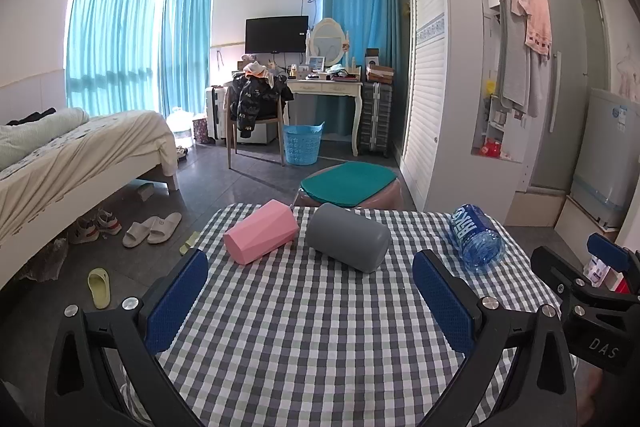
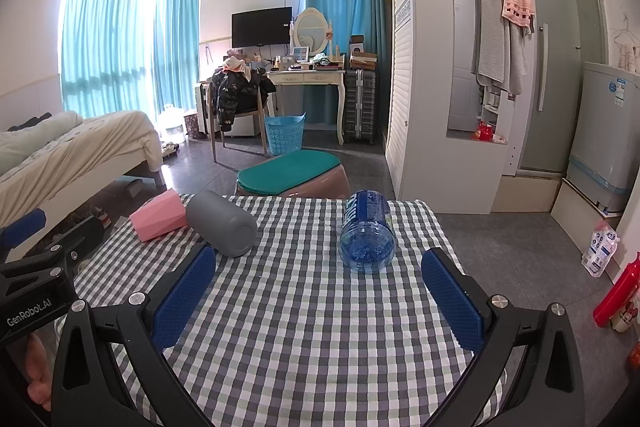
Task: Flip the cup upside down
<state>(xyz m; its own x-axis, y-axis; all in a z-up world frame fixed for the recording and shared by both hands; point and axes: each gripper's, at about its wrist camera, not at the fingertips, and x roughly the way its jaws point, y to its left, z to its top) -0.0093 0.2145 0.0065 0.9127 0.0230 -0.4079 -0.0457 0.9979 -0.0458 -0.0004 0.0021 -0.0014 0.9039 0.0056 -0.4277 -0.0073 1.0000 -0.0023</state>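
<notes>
A pink faceted cup (image 1: 261, 231) lies on its side at the far left of the checked table (image 1: 312, 327), its base towards me. A grey cup (image 1: 349, 237) lies on its side right beside it. Both also show in the right wrist view, the pink cup (image 2: 159, 217) and the grey cup (image 2: 222, 223). My left gripper (image 1: 310, 273) is open and empty, short of both cups. My right gripper (image 2: 318, 271) is open and empty, short of a blue bottle (image 2: 367, 231).
The blue water bottle (image 1: 476, 239) lies on its side at the table's far right. A stool with a teal cushion (image 1: 347, 183) stands just beyond the table's far edge. A bed (image 1: 72, 163) is at the left, a wardrobe (image 1: 430, 67) at the right.
</notes>
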